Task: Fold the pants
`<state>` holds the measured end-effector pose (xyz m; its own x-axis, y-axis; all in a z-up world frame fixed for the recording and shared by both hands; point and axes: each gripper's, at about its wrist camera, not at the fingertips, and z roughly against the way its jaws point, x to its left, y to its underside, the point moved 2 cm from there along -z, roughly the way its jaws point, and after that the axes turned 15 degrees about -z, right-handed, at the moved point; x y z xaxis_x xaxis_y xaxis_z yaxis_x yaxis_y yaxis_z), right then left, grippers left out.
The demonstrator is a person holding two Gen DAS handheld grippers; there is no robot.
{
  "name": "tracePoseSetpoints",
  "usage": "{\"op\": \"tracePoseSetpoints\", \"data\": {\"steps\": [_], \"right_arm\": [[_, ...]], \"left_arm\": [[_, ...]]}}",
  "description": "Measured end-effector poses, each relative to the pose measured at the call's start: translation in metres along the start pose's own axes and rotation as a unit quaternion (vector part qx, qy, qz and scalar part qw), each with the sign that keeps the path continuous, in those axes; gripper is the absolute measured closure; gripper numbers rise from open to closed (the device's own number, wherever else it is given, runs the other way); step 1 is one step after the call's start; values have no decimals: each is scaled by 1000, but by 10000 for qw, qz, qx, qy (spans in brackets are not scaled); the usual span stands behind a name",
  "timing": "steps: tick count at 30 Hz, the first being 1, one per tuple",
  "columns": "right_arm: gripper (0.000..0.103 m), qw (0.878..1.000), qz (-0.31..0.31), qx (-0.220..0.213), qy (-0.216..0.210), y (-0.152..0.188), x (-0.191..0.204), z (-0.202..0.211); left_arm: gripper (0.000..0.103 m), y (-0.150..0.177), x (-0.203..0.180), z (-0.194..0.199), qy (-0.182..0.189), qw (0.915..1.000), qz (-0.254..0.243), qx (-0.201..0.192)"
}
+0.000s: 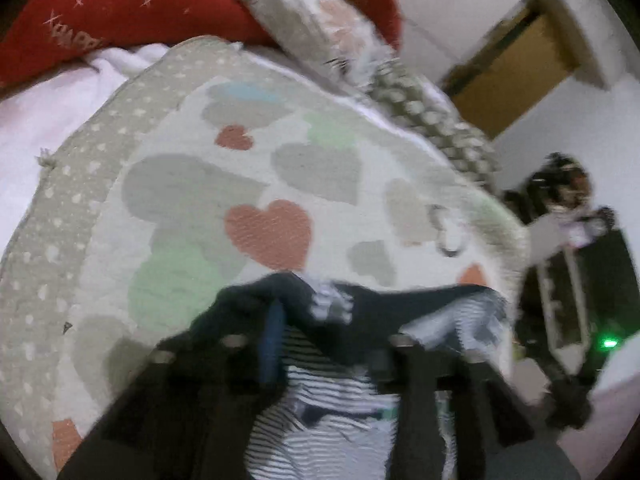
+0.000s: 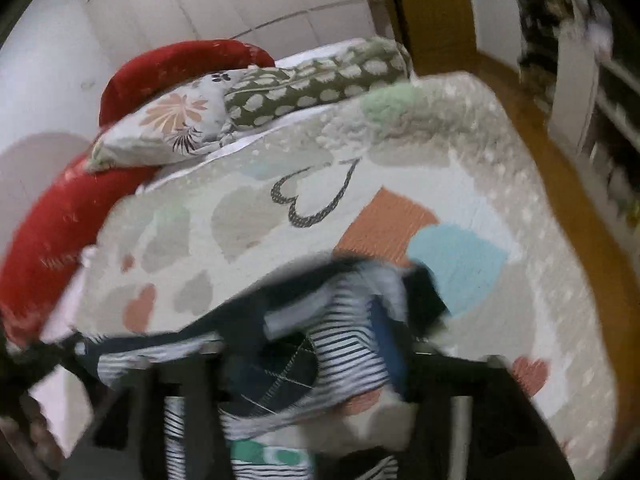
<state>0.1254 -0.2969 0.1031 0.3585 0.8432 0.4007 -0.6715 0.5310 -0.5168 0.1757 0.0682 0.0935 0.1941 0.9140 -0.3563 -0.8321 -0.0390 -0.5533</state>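
Note:
The pants [image 1: 320, 392] are white with thin dark stripes and a navy waistband. They hang bunched between my two grippers, lifted above the heart-patterned blanket [image 1: 248, 184]. My left gripper [image 1: 320, 320] is shut on the navy waistband, its fingers mostly hidden by cloth. In the right wrist view the pants [image 2: 344, 352] fill the lower middle, with a dark quilted patch showing. My right gripper [image 2: 320, 328] is shut on the waistband too. The stretched band runs off to the left toward the other gripper. Both views are blurred by motion.
The blanket [image 2: 400, 184] covers a bed. A red cushion [image 1: 120, 4] and floral and spotted pillows [image 2: 256, 100] lie at the head. A wooden floor [image 2: 560, 168] and shelving [image 2: 592, 92] lie beyond the bed's right edge. A wooden door [image 1: 512, 68] is in the white wall.

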Motion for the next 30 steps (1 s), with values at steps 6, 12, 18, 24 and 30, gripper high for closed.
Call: {"op": "tracePoseSetpoints", "data": {"steps": [6, 12, 18, 24, 30], "right_arm": [[30, 9997, 221, 25, 37, 36, -39, 24], [30, 9984, -411, 332, -221, 83, -102, 40], [30, 9930, -920, 617, -419, 113, -120, 26], [89, 9776, -1415, 1036, -1160, 106, -107, 1], [89, 9805, -1407, 410, -1310, 94, -115, 52]], "left_arm": [[37, 41, 18, 41, 12, 9996, -266, -97], [35, 105, 39, 29, -265, 9979, -353, 476], [20, 130, 18, -7, -437, 9956, -481, 672], [79, 127, 10, 0, -555, 9953, -379, 700], [79, 128, 17, 50, -640, 9973, -256, 245]]}}
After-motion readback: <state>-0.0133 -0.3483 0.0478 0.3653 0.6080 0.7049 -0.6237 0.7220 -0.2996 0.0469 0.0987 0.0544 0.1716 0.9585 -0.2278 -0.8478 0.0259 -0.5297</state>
